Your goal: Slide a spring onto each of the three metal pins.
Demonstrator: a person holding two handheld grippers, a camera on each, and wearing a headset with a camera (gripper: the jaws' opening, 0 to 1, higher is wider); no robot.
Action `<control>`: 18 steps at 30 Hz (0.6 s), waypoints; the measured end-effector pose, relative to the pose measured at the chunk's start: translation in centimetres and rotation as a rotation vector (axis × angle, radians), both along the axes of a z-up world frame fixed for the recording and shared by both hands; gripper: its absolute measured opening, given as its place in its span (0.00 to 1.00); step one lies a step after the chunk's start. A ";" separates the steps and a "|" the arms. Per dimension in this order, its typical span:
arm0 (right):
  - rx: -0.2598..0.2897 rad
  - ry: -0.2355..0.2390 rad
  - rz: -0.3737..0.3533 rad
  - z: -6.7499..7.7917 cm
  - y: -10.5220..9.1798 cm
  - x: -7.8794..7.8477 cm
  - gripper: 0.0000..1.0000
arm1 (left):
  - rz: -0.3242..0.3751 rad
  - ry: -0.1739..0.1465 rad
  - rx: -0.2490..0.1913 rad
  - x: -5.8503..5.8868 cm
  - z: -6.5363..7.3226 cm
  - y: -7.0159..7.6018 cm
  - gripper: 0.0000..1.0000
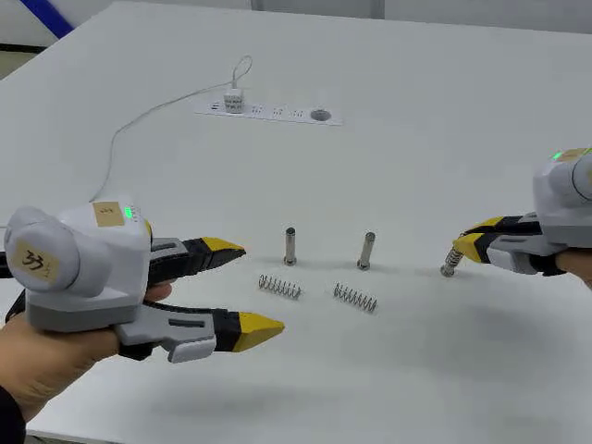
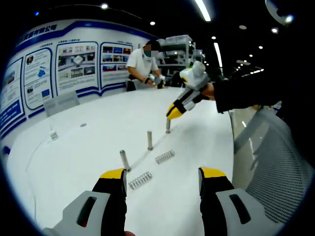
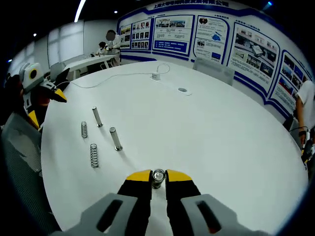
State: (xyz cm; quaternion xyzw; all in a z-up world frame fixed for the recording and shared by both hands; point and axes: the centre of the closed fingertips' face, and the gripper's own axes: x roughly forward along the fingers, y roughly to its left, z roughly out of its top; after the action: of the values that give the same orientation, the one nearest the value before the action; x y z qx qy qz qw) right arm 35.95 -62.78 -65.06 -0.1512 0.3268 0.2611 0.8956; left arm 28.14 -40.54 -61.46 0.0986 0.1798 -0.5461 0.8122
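The right gripper point(image 3: 158, 173), grey with black jaws and yellow tips, has its jaws drawn in on the top of a short silver metal pin point(image 3: 158, 177). In the head view this held pin point(image 1: 450, 262) is at the right of the row. It leans, its foot is on the white table point(image 1: 416, 370), and coils of a steel spring are wrapped round its shaft.

The left gripper point(image 1: 245, 287), of the same make, is held in a hand point(image 1: 46, 361) at the near left. Its jaws are wide apart with nothing between them, and its tips point right toward the row.

Just right of the left gripper's tips stands the left silver metal pin point(image 1: 289, 247) on its end. The middle silver metal pin point(image 1: 365, 251) stands between it and the held pin. On the near side of these two lie two loose steel coil springs, flat on the table. The left spring point(image 1: 279, 287) is just in front of the left pin, and the right spring point(image 1: 355, 297) is just in front of the middle pin. Neither spring touches a pin.

In the left gripper view, the left spring point(image 2: 140, 180) lies nearest the open jaws, and the right gripper point(image 2: 176, 110) sits over the far pin.

On the far side of the table a white power strip point(image 1: 268, 112) is set flush in the surface. It carries a white plug point(image 1: 234, 100), and a thin white cable point(image 1: 139, 120) runs off to the left.
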 end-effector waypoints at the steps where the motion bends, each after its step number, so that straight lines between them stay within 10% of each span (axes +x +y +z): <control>1: -0.004 0.003 -0.002 -0.2 0.0 0.0 0.11 | 0.001 0.000 0.000 0.0 0.0 0.0 0.60; 18: -0.023 0.024 0.005 -1.3 0.0 -0.7 0.15 | -0.004 -0.004 -0.005 -0.1 0.3 -0.2 0.60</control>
State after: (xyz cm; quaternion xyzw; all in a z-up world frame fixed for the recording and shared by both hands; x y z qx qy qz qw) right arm 35.27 -62.78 -66.31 -0.1591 0.3403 0.2612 0.8892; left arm 28.06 -40.72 -61.15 0.0976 0.1767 -0.5479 0.8118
